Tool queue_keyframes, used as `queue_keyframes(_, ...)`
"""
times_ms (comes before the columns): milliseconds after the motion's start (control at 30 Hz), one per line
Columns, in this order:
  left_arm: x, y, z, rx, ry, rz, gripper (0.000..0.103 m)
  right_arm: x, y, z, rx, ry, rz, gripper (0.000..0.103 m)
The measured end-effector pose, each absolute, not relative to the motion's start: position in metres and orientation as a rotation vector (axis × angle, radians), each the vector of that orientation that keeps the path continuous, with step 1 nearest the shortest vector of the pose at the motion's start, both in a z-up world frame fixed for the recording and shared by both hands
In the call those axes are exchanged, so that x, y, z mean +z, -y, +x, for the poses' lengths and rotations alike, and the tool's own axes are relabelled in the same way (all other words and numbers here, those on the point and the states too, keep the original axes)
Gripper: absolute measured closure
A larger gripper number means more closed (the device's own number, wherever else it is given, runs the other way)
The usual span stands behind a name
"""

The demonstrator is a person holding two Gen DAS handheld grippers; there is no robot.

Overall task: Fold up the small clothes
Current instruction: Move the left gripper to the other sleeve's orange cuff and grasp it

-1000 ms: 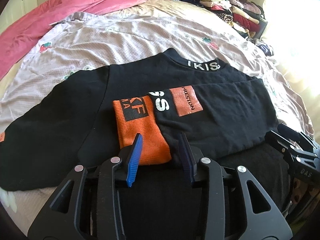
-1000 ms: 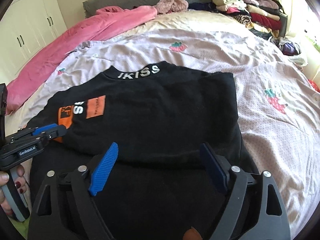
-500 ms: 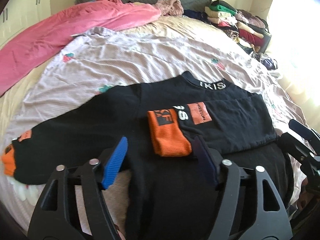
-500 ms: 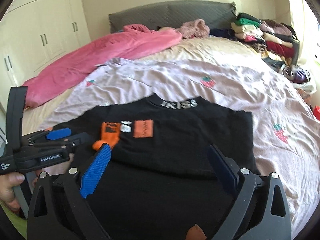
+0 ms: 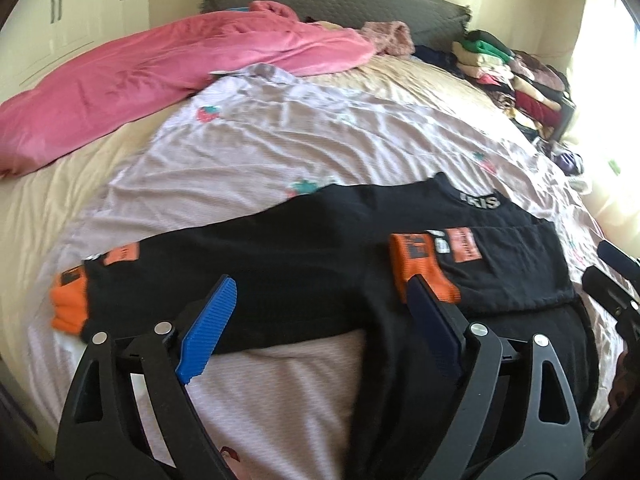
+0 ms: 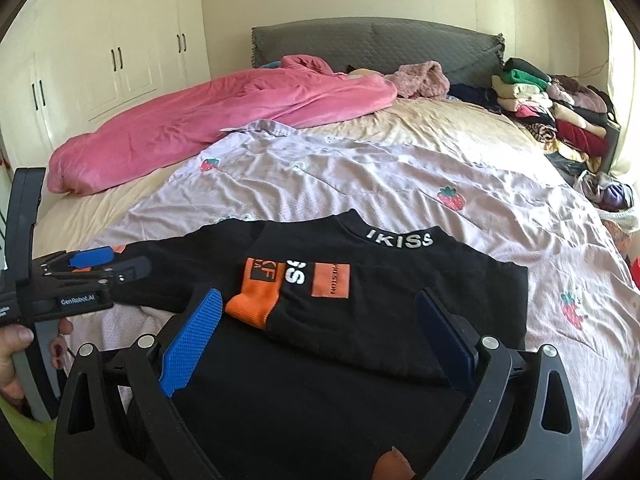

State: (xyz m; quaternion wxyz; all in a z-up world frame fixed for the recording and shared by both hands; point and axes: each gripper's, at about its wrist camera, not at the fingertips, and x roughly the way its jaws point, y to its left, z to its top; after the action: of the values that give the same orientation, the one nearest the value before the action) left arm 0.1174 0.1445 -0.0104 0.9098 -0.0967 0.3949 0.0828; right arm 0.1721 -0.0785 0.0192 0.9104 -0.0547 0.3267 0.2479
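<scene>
Black knit top [image 6: 360, 320], ribbed orange cuff [image 6: 252, 304] folded across, lay ahead of both grippers: left [image 5: 320, 320] spread wide, right [image 6: 320, 332] likewise, gripping nothing.

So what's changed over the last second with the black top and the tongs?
Both tongs pulled back from the black top. The left tongs widened and swung toward the unfolded left sleeve; the right tongs stayed open. Neither holds anything. The right sleeve stays folded across the chest.

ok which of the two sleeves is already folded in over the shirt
The sleeve with its orange cuff lying on the black shirt chest, below the collar lettering. The other sleeve is stretched out flat, its cuff on the bedsheet.
</scene>
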Motion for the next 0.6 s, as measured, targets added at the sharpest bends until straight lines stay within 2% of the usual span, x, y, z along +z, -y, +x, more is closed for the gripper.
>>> queue_keyframes(600,-0.029,-0.257,0.071,0.431,-0.822,-0.344,0.022,-0.008,0.041,0.185,0.577,-0.714,-0.199,0.007)
